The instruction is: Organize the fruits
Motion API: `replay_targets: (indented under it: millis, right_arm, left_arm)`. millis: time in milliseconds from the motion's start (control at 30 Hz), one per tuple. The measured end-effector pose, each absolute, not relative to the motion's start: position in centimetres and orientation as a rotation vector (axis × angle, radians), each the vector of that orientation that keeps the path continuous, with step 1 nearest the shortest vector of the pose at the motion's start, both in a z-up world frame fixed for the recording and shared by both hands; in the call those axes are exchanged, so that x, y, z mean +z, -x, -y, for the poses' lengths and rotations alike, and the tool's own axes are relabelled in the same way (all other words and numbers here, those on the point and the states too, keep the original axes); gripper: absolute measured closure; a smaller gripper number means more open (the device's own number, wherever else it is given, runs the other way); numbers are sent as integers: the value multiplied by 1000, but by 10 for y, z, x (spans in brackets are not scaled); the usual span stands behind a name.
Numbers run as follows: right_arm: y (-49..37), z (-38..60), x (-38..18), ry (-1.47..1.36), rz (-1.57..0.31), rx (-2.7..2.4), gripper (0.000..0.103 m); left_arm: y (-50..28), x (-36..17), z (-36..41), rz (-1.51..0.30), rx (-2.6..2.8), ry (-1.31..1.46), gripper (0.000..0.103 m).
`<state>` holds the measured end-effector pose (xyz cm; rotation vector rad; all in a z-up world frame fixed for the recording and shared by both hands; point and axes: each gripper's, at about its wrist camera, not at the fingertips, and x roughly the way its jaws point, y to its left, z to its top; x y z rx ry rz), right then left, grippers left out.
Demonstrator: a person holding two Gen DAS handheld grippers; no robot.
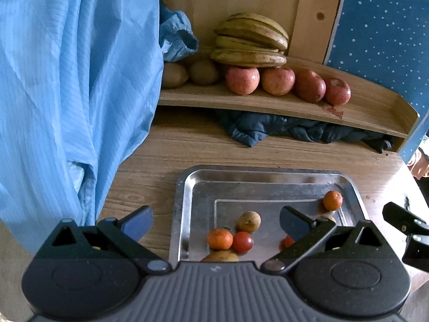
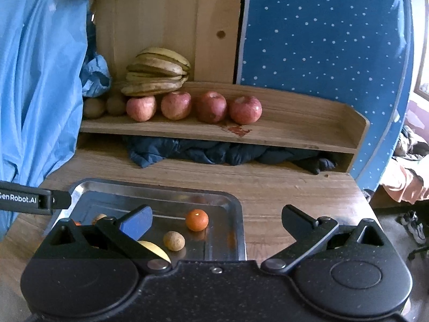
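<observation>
Steel tray [image 1: 187, 187] holds small fruits; 4 apples [image 2: 211, 106] at 12 o'clock; left gripper [image 1: 215, 221] and right gripper [image 2: 216, 218] fingers spread, empty.

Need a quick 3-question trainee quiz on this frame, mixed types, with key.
1. True or false: the left gripper holds a fruit.
2. How many red apples sit in the row on the wooden shelf?
3. What lies above the apples? A) bananas B) metal tray C) dark cloth

Key: 1 false, both grippers are open and empty; 2 four; 3 A.
</observation>
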<state>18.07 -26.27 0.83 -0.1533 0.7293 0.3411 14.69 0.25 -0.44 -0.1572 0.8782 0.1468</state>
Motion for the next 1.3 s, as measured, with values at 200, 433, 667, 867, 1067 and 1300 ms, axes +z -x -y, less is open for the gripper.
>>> replay_targets:
  millis: [200, 433, 667, 867, 1067, 1300]
  right_arm:
    - [-169, 253, 14, 148, -718, 312, 1]
    - [-152, 244, 19, 145, -710, 283, 1]
    - [-135, 240, 26, 146, -698, 249, 1]
    - [-121, 240, 31, 139, -693, 210, 1]
    - [-105, 235, 35, 132, -684, 186, 1]
    - [-83, 227, 41, 122, -665, 157, 1]
  left_arm:
    - [-139, -3, -14, -875, 115, 154, 0]
    - [-129, -2, -26, -865, 81, 151, 0]
    - [-121, 1, -33, -857, 41, 157, 0]
    - [-111, 2, -37, -843, 5, 169, 0]
    - [-97, 6, -41, -823, -27, 153, 0]
    - [-84, 12, -50, -806, -53, 149, 0]
